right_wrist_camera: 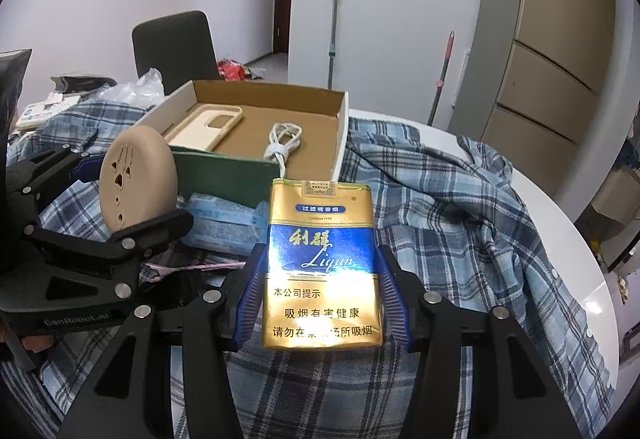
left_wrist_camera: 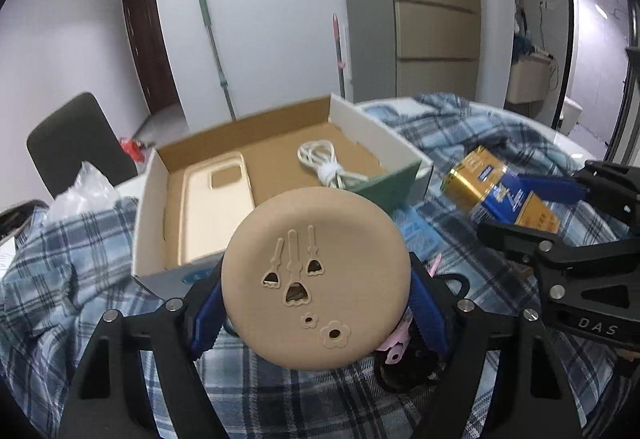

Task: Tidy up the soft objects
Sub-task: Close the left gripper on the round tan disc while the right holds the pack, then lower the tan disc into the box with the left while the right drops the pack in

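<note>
Tan round disc [left_wrist_camera: 316, 277] with flower cutouts sits clamped between the blue pads [left_wrist_camera: 206, 313] of the left tongs [left_wrist_camera: 316, 303], held above the plaid shirt [left_wrist_camera: 72, 279], just in front of the open cardboard box [left_wrist_camera: 152, 207]. Right tongs [right_wrist_camera: 320, 303] grip a gold-and-blue cigarette pack [right_wrist_camera: 322, 263] by its sides, upright over the same shirt. Box holds a cream phone case [left_wrist_camera: 216, 203] and a coiled white cable [left_wrist_camera: 324, 167]. Blue packet [right_wrist_camera: 224, 227] lies between box and disc. Shirt covers a white round counter [right_wrist_camera: 560, 207]. Dark chair [right_wrist_camera: 174, 43] and two mop handles [right_wrist_camera: 334, 19] behind.
</note>
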The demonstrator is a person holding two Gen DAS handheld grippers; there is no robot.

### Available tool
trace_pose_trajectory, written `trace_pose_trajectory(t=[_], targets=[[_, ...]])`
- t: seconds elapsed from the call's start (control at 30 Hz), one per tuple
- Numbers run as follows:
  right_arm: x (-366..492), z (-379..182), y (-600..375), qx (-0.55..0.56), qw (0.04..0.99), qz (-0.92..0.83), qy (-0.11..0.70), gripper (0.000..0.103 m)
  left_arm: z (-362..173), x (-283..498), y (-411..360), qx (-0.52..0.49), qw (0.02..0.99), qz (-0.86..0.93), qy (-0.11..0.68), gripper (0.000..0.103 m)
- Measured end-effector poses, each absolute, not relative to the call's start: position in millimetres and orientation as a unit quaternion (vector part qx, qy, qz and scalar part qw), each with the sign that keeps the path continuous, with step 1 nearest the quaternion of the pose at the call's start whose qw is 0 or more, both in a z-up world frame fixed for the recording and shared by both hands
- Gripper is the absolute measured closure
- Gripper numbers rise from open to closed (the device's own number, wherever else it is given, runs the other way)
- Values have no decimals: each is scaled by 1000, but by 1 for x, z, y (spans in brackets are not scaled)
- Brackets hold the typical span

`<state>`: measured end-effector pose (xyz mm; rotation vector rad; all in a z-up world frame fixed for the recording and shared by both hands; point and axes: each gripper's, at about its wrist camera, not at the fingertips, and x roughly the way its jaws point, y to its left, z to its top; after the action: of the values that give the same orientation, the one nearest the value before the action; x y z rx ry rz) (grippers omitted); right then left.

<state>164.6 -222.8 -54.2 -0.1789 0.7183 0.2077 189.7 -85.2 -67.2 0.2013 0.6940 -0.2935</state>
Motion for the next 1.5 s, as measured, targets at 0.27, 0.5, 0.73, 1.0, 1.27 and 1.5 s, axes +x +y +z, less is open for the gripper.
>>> trace_pose_trajectory(t=[0.27, 0.5, 0.73, 1.0, 1.27, 1.5], targets=[[148, -32, -220, -78, 948, 126, 283, 51, -42, 178, -68, 64, 952, -129, 269, 21], [152, 17, -212, -55, 959, 129, 245, 51, -1, 168, -43, 25, 973, -94, 208, 21], [196, 77, -197, -43, 973, 110, 200, 51, 50, 188, -28, 9, 984, -72, 166, 21], [259, 84, -195, 31, 975, 94, 200, 51, 82, 227, -1, -43, 987, -51, 144, 21], [293, 32, -191, 37, 962, 98, 251, 51, 46, 275, 38, -72, 971, -46, 223, 21], [296, -3, -170, -7, 948, 123, 294, 51, 10, 298, 28, -30, 949, -70, 306, 21]])
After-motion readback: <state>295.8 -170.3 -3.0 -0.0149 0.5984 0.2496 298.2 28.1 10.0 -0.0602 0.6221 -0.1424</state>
